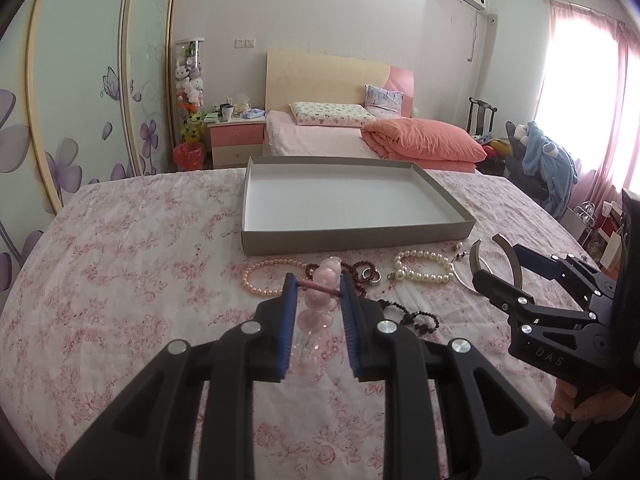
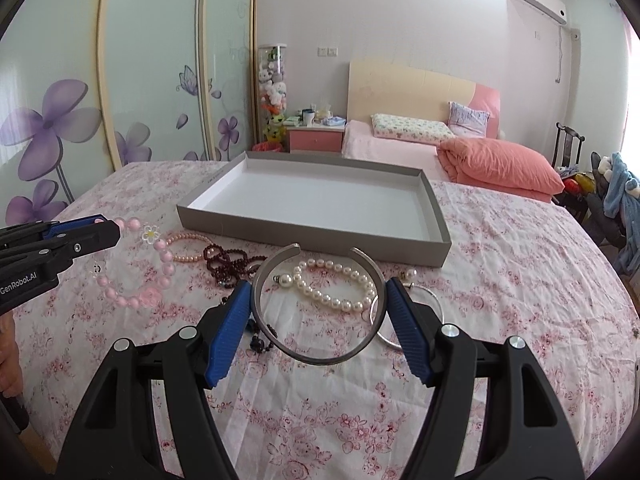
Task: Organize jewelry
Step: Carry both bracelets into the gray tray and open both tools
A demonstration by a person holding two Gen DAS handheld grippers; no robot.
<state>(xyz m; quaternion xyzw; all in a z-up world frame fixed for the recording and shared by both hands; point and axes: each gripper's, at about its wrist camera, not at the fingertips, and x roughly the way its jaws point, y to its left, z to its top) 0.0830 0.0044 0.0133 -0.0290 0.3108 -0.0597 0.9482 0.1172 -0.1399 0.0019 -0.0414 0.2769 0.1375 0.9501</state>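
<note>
At the left edge of the right wrist view, my left gripper (image 2: 105, 227) is closed on the pink bead bracelet (image 2: 160, 258), which dangles loose above the floral cloth (image 2: 520, 280). I should carry it slowly so the loop doesn't swing. In the lower centre, my right gripper (image 2: 318, 314) pinches the silver cuff bangle (image 2: 316, 354) across its width, jaws only partly closed; I'd keep a light squeeze so it doesn't twist out. The grey tray (image 2: 312, 238) lies in the middle of the frame, nothing visible inside, so both pieces go forward over its near wall. The white pearl bracelet (image 2: 340, 300) stays on the cloth.
</note>
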